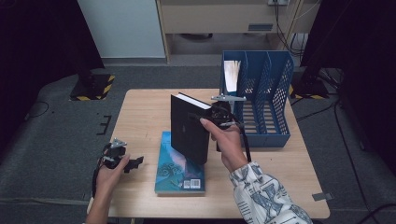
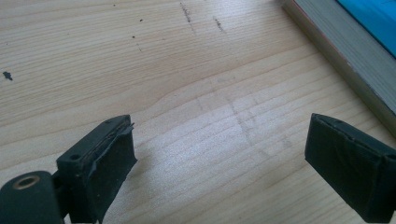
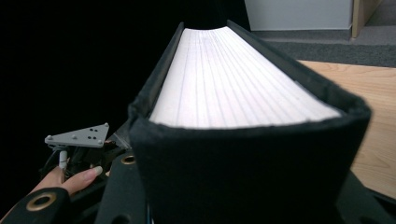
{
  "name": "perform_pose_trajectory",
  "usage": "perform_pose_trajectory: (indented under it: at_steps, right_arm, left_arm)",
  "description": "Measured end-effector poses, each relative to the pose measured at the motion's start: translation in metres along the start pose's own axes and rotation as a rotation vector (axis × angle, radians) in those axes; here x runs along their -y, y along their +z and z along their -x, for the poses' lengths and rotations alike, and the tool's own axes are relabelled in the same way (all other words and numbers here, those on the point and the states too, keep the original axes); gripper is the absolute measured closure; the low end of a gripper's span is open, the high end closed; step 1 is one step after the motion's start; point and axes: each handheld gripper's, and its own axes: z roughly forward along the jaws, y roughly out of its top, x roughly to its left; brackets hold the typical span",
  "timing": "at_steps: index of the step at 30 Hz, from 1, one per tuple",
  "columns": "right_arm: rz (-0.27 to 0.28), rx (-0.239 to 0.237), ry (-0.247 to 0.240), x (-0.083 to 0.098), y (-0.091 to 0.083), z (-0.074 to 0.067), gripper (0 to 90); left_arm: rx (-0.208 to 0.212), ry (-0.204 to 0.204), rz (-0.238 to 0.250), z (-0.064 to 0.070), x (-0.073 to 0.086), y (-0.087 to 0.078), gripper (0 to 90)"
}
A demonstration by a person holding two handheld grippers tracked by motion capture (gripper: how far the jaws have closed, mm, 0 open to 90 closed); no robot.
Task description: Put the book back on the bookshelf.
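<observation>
Transfer step. The right tool gripped a black hardcover book upright above the bench, near the blue file rack. The left tool rested open beside a teal book. Next, the held book probably required alignment with a rack slot.
</observation>
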Motion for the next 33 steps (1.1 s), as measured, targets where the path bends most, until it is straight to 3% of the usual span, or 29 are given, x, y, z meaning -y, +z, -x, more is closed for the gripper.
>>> perform_pose_trajectory:
  at_steps: [10, 25, 29, 33]
  right_arm:
    - [0.013, 0.005, -0.006, 0.001, -0.022, 0.0, 52.4]
    - [0.019, 0.013, 0.005, 0.002, -0.042, 0.008, 52.4]
    - [0.028, 0.018, 0.003, 0.004, -0.049, 0.01, 52.3]
    - [0.028, 0.019, 0.007, 0.007, -0.056, 0.01, 52.3]
  left_arm:
    - [-0.003, -0.012, -0.006, -0.001, 0.002, 0.002, 7.0]
    - [-0.002, 0.052, -0.01, 0.001, 0.007, 0.009, 5.4]
    - [-0.015, 0.048, -0.009, 0.0, 0.007, 0.009, 5.3]
    - [-0.036, 0.07, -0.011, 0.001, 0.009, 0.01, 4.9]
